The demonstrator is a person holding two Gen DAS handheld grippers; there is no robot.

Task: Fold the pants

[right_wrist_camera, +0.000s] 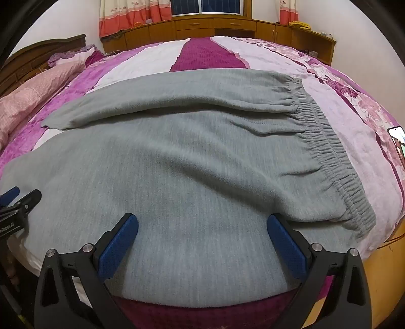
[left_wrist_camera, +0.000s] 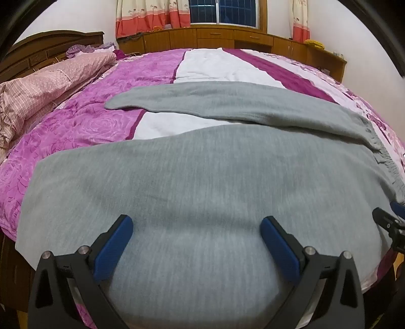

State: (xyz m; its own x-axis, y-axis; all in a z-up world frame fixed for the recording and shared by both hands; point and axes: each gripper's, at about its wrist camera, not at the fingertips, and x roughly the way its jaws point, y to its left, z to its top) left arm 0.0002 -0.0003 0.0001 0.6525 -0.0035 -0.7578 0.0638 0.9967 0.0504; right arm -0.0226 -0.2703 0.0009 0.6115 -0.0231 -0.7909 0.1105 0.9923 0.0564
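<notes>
Grey pants (right_wrist_camera: 192, 162) spread flat, legs apparently splayed.

One pair of grey pants (left_wrist_camera: 202, 182), two tools (left_wrist_camera: 196, 243) (right_wrist_camera: 202, 240), one bed (left_wrist_camera: 76, 121), one window (left_wrist_camera: 224, 11)

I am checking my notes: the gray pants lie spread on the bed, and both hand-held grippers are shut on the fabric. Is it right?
Not quite. The gray pants do lie spread on the bed, but the left hand-held gripper and right hand-held gripper are open, holding nothing, as each wrist view shows.
</notes>
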